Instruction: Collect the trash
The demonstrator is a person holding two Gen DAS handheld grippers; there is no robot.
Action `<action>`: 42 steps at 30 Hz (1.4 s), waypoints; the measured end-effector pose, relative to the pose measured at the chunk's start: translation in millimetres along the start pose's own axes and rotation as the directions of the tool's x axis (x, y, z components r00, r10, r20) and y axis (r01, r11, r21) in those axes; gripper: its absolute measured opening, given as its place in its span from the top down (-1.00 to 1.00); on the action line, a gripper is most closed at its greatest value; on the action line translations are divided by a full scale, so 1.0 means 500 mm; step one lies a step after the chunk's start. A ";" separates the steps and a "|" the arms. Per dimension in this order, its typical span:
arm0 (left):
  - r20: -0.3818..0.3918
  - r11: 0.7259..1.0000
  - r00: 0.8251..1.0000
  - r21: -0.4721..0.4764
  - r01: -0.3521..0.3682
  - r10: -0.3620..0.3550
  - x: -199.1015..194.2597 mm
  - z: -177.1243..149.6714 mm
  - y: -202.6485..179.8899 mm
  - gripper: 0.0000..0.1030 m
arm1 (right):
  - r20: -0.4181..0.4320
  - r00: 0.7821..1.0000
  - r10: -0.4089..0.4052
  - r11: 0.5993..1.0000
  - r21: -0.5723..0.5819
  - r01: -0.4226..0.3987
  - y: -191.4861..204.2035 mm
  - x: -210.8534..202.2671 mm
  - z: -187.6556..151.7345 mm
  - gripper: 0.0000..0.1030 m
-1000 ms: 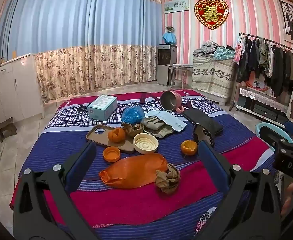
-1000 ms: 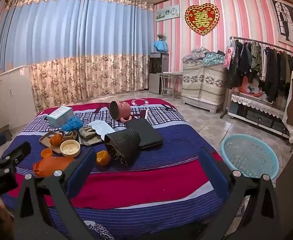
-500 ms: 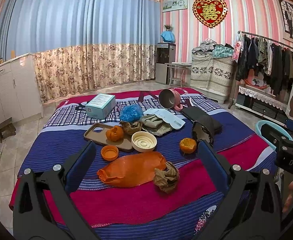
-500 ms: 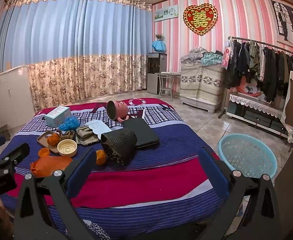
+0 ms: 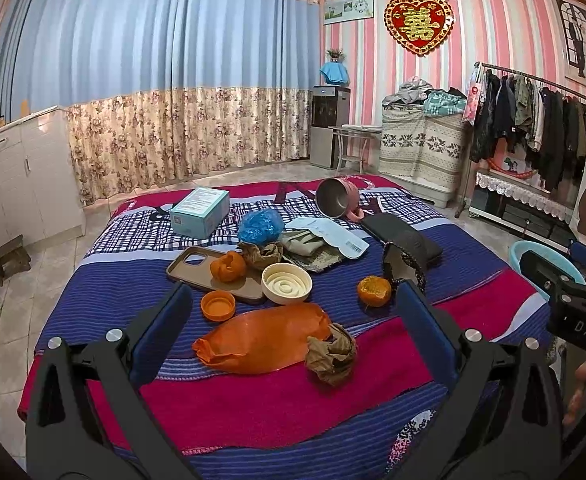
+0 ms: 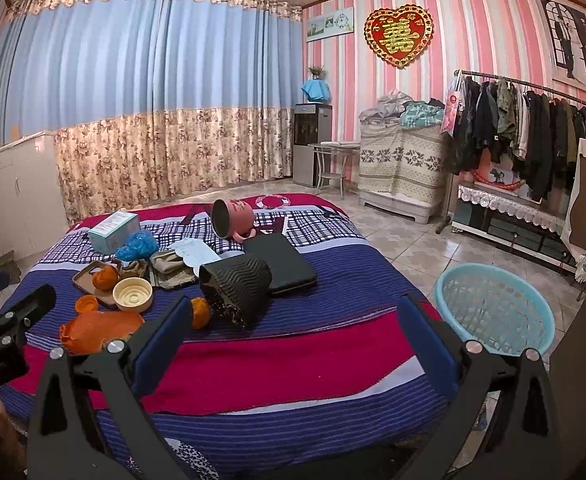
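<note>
1. Both tools hang above the near edge of the bed (image 5: 253,404). The left gripper (image 5: 293,328) has its jaws spread wide with nothing between them. The right gripper (image 6: 293,330) is just as wide apart and also empty.
2. Nearest the left gripper, on the red band of the bed, lies a crumpled brown paper wad (image 5: 330,354), touching the end of a flattened orange plastic bag (image 5: 263,338).
3. Just beyond the bag sit an orange cap (image 5: 217,305) and a cream ribbed lid (image 5: 286,282). A piece of orange peel (image 5: 374,290) lies to the right of the lid.
4. Behind the lid, a second peel (image 5: 227,266) rests on a tan phone case (image 5: 197,268), with another brown wad (image 5: 261,255) beside it.
5. Farther back are a blue plastic bag (image 5: 261,225), a teal box (image 5: 200,212) and a tipped pink mug (image 5: 338,197).
6. The light-blue basket (image 6: 495,308) stands on the floor off the bed's right side and, as far as its visible inside shows, holds nothing.
7. Judgement: collecting looks barely begun, with all the scraps left on the bed; the near wad is the likeliest first pick.
</note>
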State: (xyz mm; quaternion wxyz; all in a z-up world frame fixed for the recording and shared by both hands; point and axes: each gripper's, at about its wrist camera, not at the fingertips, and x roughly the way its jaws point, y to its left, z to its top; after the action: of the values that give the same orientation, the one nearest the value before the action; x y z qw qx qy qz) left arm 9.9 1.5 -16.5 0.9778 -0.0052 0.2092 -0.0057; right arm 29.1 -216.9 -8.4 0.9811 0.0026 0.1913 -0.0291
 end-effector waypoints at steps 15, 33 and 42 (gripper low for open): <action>-0.003 1.000 1.000 -0.001 -0.001 0.001 0.002 -0.001 0.000 -0.90 | -0.003 1.000 -0.001 1.000 -0.002 0.001 -0.003 0.001 -0.003 -0.93; -0.013 1.000 1.000 -0.003 -0.001 0.001 0.018 -0.007 0.000 -0.90 | -0.013 1.000 -0.003 1.000 0.019 0.003 -0.023 0.021 -0.009 -0.93; -0.019 1.000 1.000 0.007 -0.001 0.001 0.031 -0.012 0.000 -0.90 | -0.020 1.000 0.001 1.000 0.019 -0.001 -0.028 0.030 -0.015 -0.93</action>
State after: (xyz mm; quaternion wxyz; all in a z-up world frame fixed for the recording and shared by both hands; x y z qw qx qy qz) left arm 21.5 1.2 -28.5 0.9758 -0.0015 0.2185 -0.0060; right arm 39.4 -231.4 -20.9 0.9791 0.0123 0.2009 -0.0303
